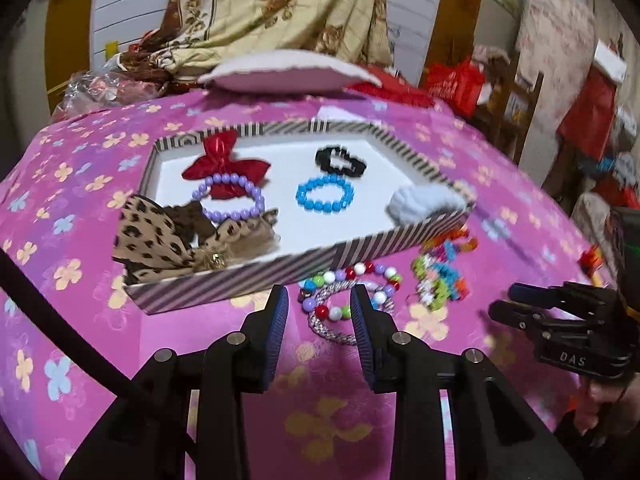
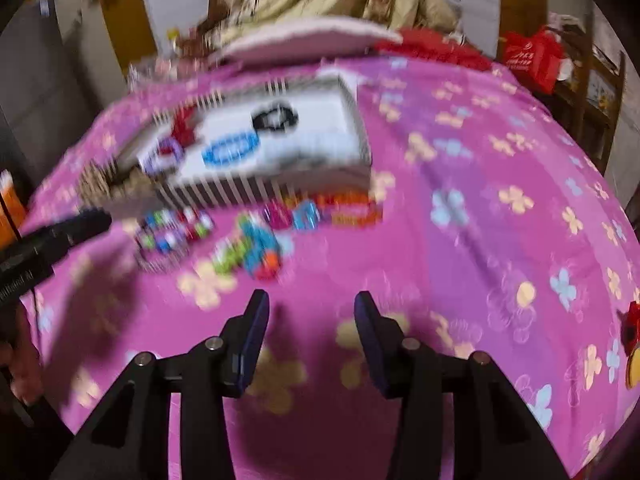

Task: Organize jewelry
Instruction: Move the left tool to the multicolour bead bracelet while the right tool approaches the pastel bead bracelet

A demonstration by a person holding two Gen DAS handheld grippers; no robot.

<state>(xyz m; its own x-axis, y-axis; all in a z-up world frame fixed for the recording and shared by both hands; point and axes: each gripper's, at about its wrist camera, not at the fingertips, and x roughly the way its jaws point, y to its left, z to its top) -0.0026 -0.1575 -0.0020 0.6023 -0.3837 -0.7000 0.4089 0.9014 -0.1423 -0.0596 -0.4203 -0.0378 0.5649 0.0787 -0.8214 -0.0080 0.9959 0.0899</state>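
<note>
The left gripper (image 1: pixel 319 308) hung spread open and empty just short of the multicoloured bead bracelet (image 1: pixel 352 284), which lay on the pink floral cloth (image 1: pixel 72 184) touching a silvery braided band (image 1: pixel 336 320), close in front of the striped tray (image 1: pixel 248 280). A heap of bright small clips (image 1: pixel 440 276) sat just to its right, also outside the tray. Inside the tray lay a purple bead bracelet (image 1: pixel 234 198), a blue bead bracelet (image 1: pixel 325 198), a red bow (image 1: pixel 224 166), a black scrunchie (image 1: pixel 340 160), a white fuzzy piece (image 1: pixel 424 202) and a leopard-print bow (image 1: pixel 160 236).

The right gripper (image 2: pixel 312 304) was likewise open and held nothing, poised over bare cloth well apart from the clips; that view was blurred.

The bead bracelet looked light, with hard, smooth beads on a loose loop, so probably slippery and floppy. Pinching across one side of the ring, over a single bead and clear of the braided band, seemed the safest hold
</note>
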